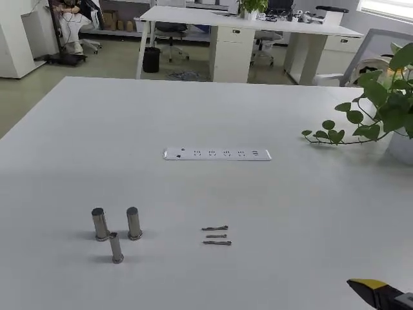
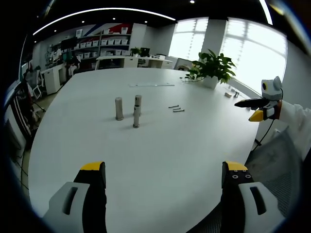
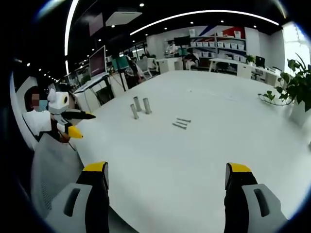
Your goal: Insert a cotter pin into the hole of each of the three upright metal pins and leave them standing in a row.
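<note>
Fingers (image 2: 92,194) wide apart, left gripper (image 2: 164,167) and right gripper (image 3: 166,168) empty

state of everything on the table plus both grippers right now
metal pins: all three upright, clustered in a triangle, not in a row
cotter pins: three lying flat side by side, none inserted
power strip: lying flat, nothing plugged in
left gripper: open, empty
right gripper: open, empty
</note>
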{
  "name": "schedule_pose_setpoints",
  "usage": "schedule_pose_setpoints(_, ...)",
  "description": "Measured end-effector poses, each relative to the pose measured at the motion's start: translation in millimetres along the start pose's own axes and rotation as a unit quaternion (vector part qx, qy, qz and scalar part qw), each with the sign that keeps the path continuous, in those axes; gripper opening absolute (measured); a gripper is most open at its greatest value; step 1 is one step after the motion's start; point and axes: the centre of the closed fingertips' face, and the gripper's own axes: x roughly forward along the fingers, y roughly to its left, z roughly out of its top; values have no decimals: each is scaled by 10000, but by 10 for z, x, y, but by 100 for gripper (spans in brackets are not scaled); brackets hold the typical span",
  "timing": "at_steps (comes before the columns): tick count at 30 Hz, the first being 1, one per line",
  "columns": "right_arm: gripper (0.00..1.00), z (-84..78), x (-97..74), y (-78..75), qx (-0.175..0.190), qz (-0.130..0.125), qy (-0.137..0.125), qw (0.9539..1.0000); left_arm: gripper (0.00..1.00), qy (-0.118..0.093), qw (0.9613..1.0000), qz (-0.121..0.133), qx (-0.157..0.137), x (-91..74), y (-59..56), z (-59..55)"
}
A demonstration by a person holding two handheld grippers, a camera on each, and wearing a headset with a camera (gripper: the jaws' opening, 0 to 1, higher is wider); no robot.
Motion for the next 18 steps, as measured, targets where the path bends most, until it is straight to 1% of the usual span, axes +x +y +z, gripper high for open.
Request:
schedule_pose_setpoints(3,98,30,-14,-8,-80,-32,-2,10000,99,27,10000,-49,-1,9,-12,14)
schedule_pose_setpoints(4,98,41,-17,-6,-83,-27,-18,10000,99,45,10000,-29,18,11,-6,14)
schedule_pose_setpoints(5,98,51,-22,-6,-85,-32,-37,10000,99,39,9998,107,138,11,40,28)
schedule_pose_setpoints(6,98,55,-25,-7,-92,-37,-45,9999,99,6,9997,152,200,9,52,45)
schedule_pose_setpoints(8,99,48,-30,-14,-120,-64,-35,9999,99,-31,9998,129,179,6,45,62)
schedule_pose_setpoints(9,98,39,-31,-14,-129,-73,-24,9999,99,-75,9998,104,118,11,41,78)
schedule_pose_setpoints(11,98,-10,-26,-25,-197,-108,90,9997,99,-121,9997,155,112,17,63,91)
schedule_pose_setpoints(12,99,-30,-23,-32,-249,-132,149,9995,99,-182,9993,292,152,20,112,105)
schedule_pose_setpoints(13,98,-64,-22,-32,-348,-143,246,9990,99,-211,9991,340,159,27,126,103)
schedule_pose_setpoints(15,98,-95,-7,-26,-400,-128,328,9986,99,-318,9989,299,176,36,115,123)
schedule_pose_setpoints(17,98,-104,0,-26,-420,-114,362,9984,99,-395,9990,168,154,57,78,142)
schedule_pose_setpoints(18,98,-99,6,-30,-416,-106,367,9984,99,-403,9991,139,74,63,64,138)
